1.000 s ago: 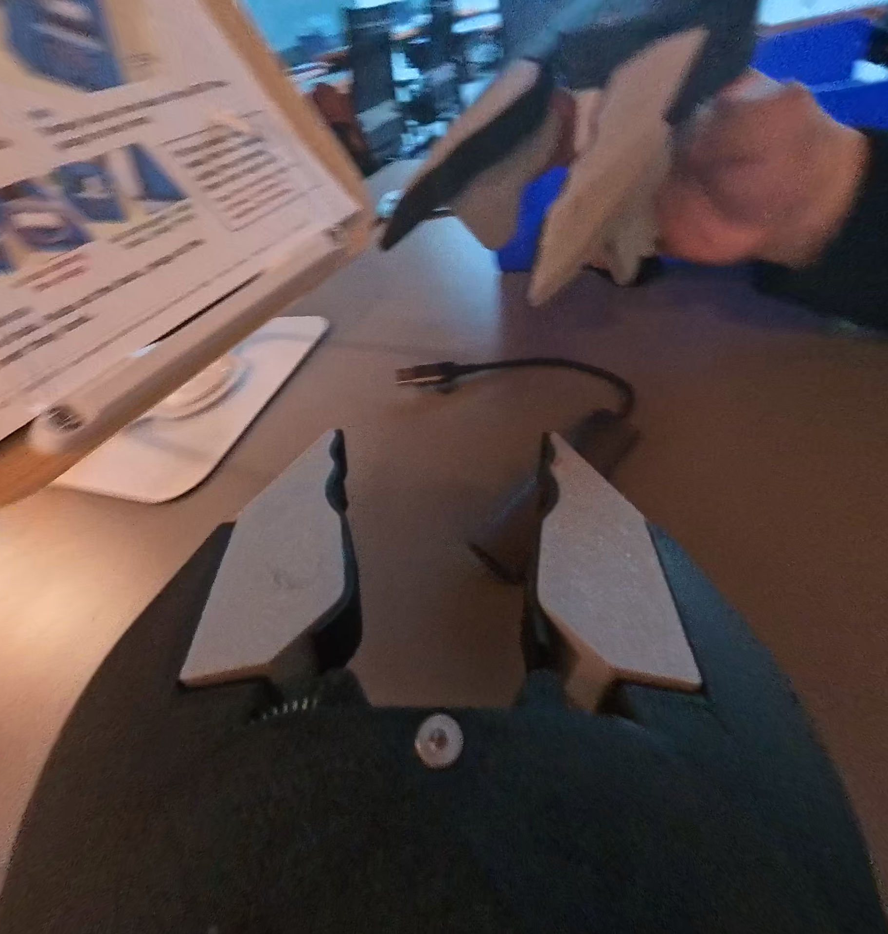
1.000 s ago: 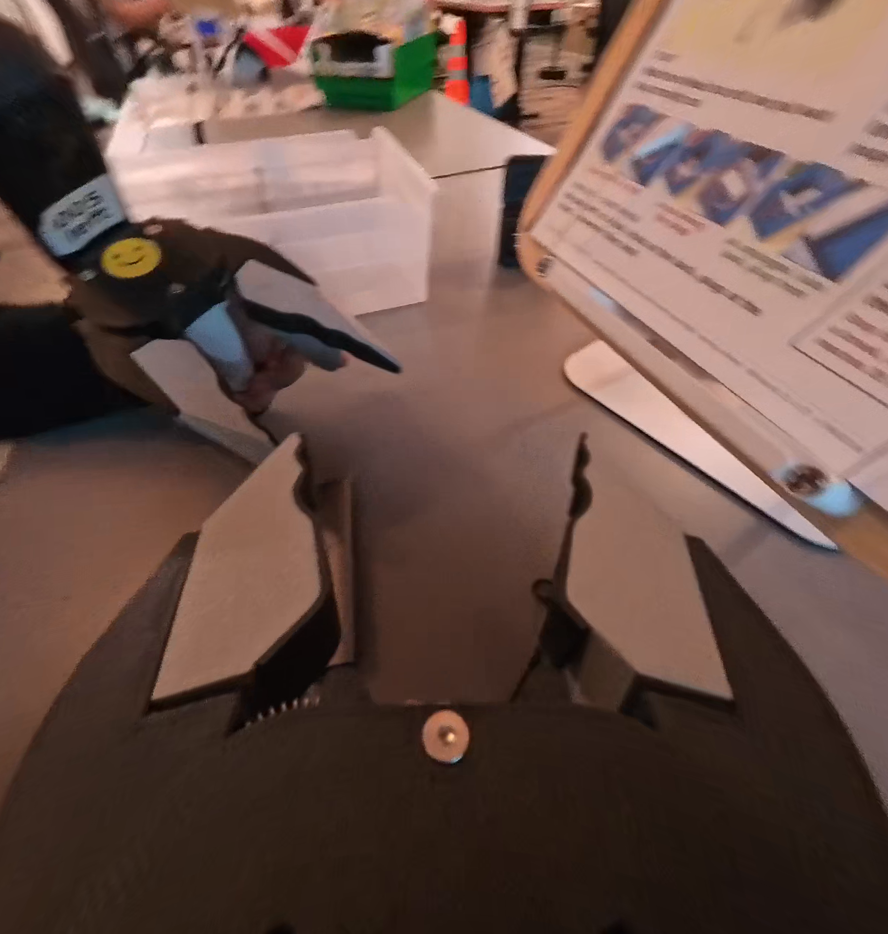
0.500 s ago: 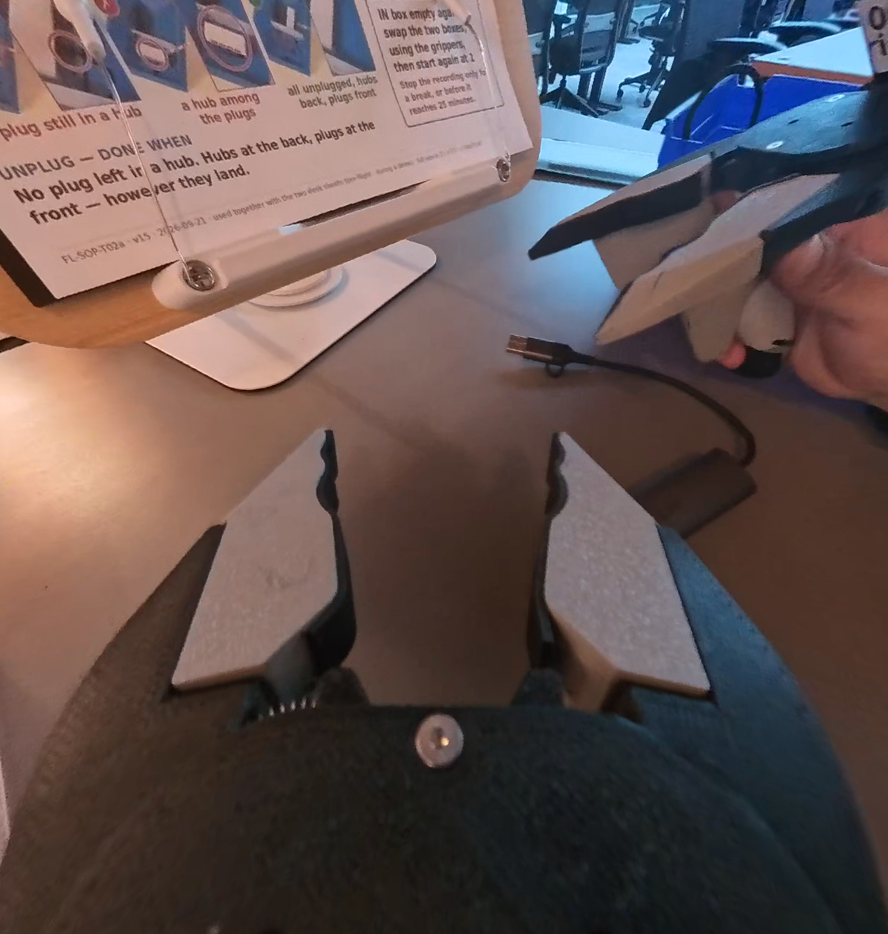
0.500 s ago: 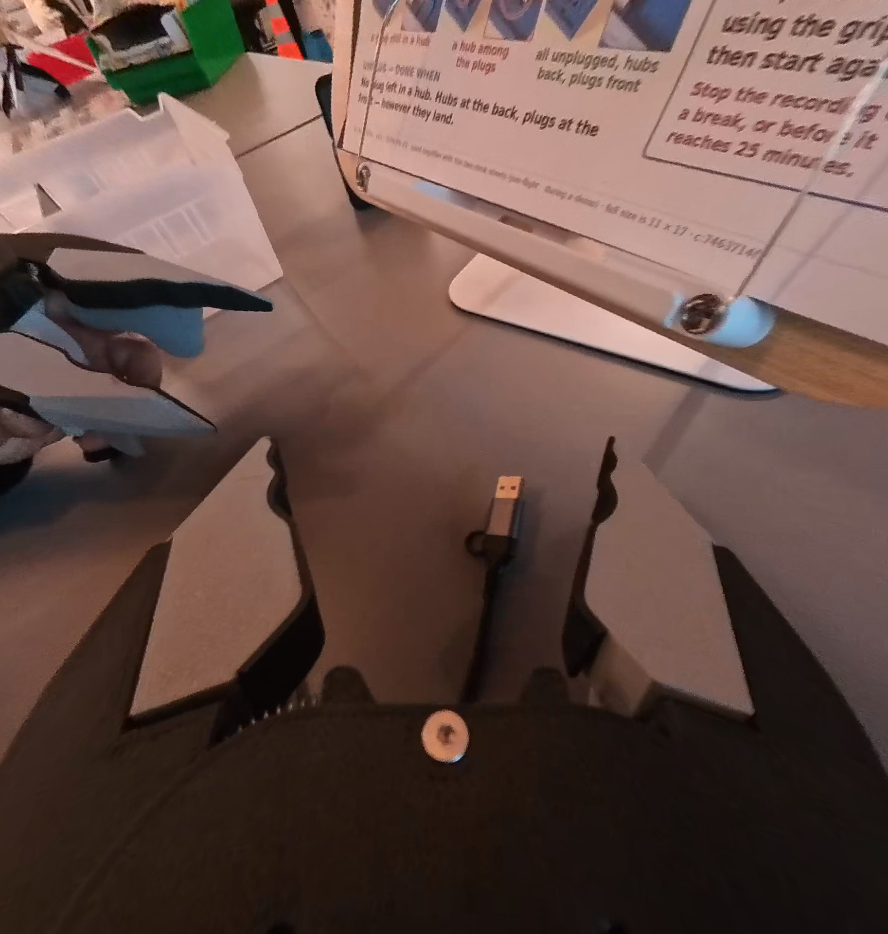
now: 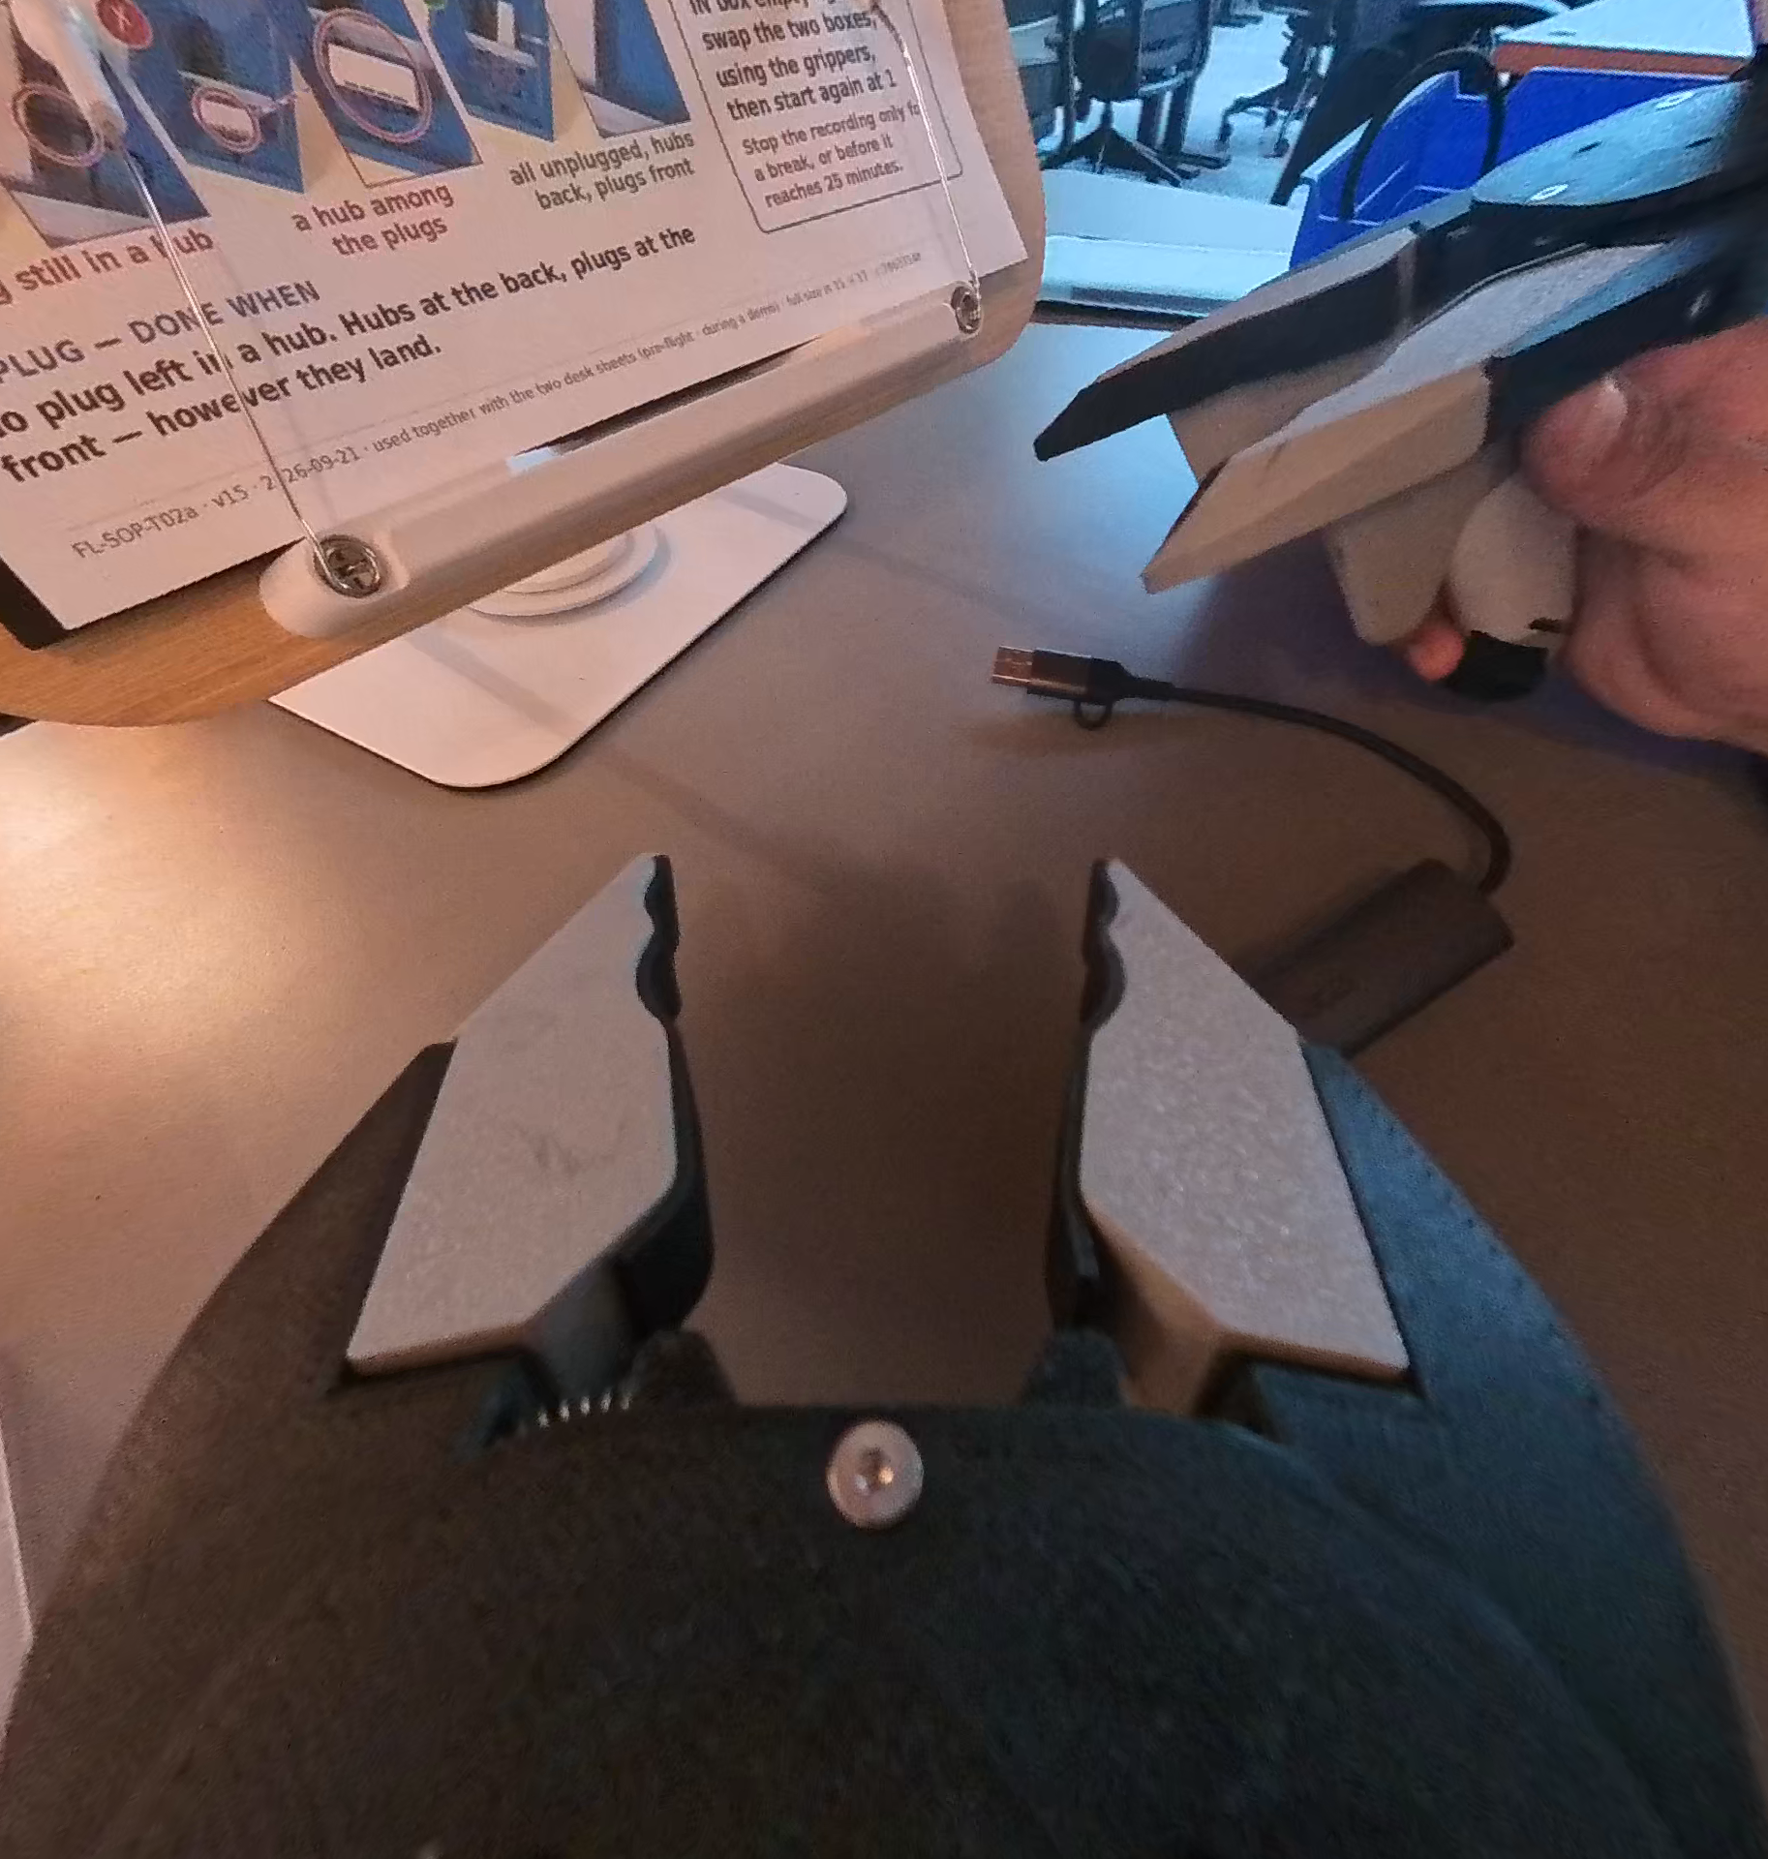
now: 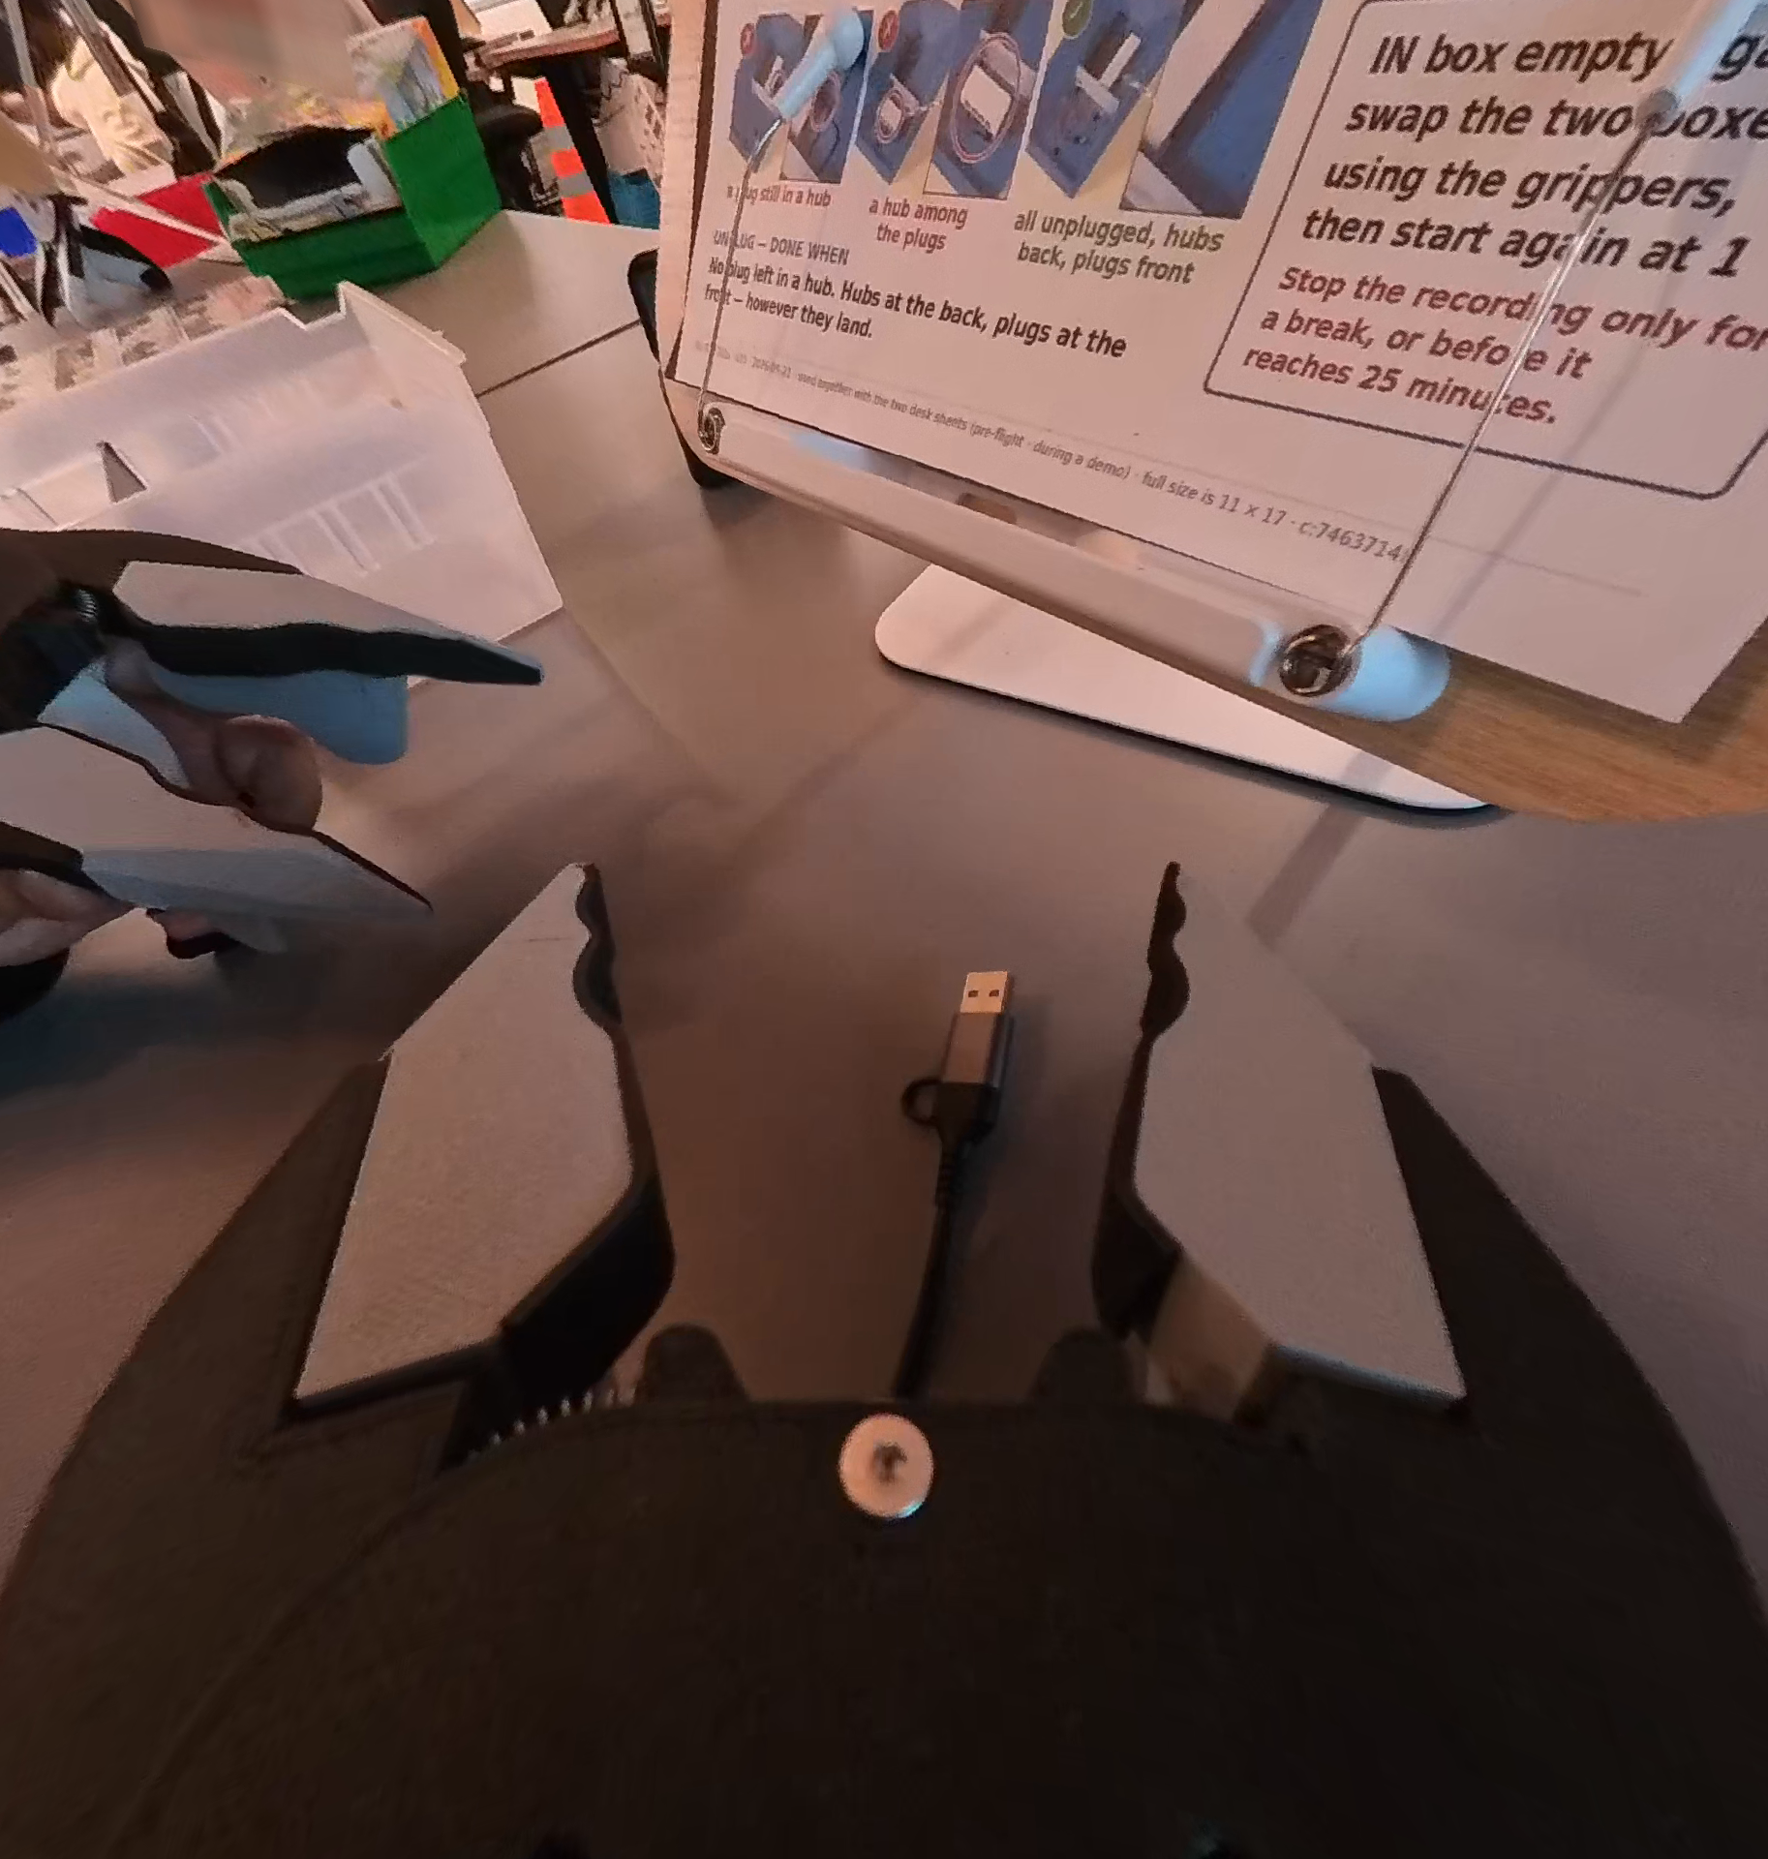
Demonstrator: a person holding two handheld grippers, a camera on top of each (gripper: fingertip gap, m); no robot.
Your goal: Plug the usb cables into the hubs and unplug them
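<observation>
- The right gripper hangs over the grey table with its jaws spread wide and nothing between the pads.
- The plug of the cable lies flat on the table in the gap between the right gripper's fingers, nearer the right-hand one and touching neither; its metal tip points away, toward the sign stand.
- The left gripper is also released, jaws apart and empty, above bare table.
- In the left wrist view the cable curves from the plug back to a dark hub, which lies just beside the left gripper's right finger.
- The hub's near end is hidden behind that finger, so its ports cannot be made out.
- In the right wrist view the cable runs under the gripper body and the hub is out of sight.
- A white bin stands on the left, beyond the other gripper.
</observation>
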